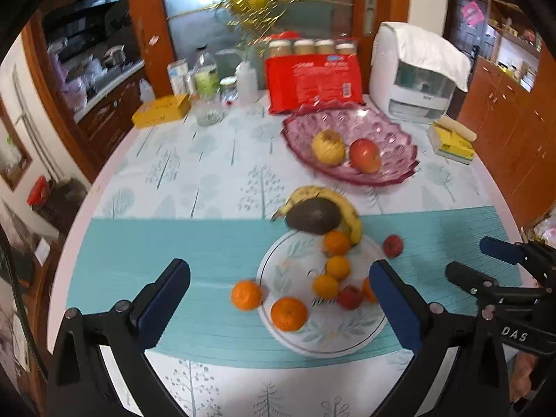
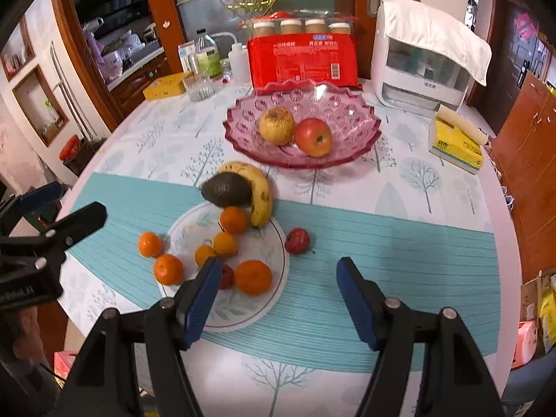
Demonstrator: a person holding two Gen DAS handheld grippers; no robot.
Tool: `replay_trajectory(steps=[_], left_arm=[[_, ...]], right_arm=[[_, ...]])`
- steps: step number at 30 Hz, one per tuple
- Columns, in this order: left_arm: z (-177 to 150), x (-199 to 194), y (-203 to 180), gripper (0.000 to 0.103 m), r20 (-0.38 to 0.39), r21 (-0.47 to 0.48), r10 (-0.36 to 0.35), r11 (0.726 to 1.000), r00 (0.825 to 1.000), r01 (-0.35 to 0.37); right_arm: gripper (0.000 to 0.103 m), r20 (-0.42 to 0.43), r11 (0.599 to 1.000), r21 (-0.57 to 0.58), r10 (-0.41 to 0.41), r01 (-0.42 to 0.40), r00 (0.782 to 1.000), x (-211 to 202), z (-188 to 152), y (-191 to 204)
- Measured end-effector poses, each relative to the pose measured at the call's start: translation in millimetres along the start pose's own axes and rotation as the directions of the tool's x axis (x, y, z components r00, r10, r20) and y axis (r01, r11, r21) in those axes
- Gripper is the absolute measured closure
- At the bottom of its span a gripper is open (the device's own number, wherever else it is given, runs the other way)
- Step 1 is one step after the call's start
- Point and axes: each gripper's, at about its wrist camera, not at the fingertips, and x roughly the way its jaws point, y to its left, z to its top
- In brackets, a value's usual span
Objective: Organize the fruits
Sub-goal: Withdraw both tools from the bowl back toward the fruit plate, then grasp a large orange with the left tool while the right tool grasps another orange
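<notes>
I'm hovering my left gripper [image 1: 279,300], jaws wide and empty, above the tangerines [image 1: 288,313] on the plate [image 1: 347,342]; my right gripper [image 2: 278,293], equally spread (nothing held), is waiting beside. Next, I'd judge: descending onto one.

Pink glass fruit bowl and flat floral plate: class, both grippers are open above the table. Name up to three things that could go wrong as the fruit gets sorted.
1. The dark green avocado leans against the spotted yellow banana at the flat floral plate's edge; lifting either may tip the other.
2. The small orange tangerines sit touching, so open jaws may knock neighbours off the plate.
3. The pink glass fruit bowl could chip if fruit is dropped beside the red apple.
</notes>
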Motion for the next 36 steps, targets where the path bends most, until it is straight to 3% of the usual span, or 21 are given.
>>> replay_trajectory(steps=[11, 18, 22, 29, 36], left_arm=[[-53.0, 41.0, 50.2, 0.000, -0.091, -0.098, -0.007, 0.995, 0.996, -0.002], [-66.0, 78.7, 73.2, 0.000, -0.198, -0.158, 0.006, 0.987, 0.980, -0.038], [-68.7, 96.6, 80.3, 0.001, -0.221, -0.162, 0.027, 0.985, 0.975, -0.064], [-70.2, 101.5, 58.9, 0.003, -0.229, -0.104, -0.024, 0.995, 0.973, 0.000], [-72.6, 112.5, 22.2, 0.018, -0.264, -0.038, -0.097, 0.995, 0.960, 0.090]], right_arm=[[0.034, -0.064, 1.000, 0.023, 0.016, -0.014, 0.998, 35.5, -23.2, -6.4], [0.034, -0.093, 0.999, 0.007, 0.032, -0.031, 0.995, 59.5, -31.5, -1.3], [0.034, -0.116, 0.999, -0.023, 0.041, -0.044, 0.992, 76.3, -33.3, 5.7], [0.035, -0.143, 0.996, -0.069, 0.042, -0.052, 0.989, 97.3, -34.3, 13.1], [0.038, -0.168, 0.989, -0.134, 0.034, -0.057, 0.985, 119.0, -31.8, 22.7]])
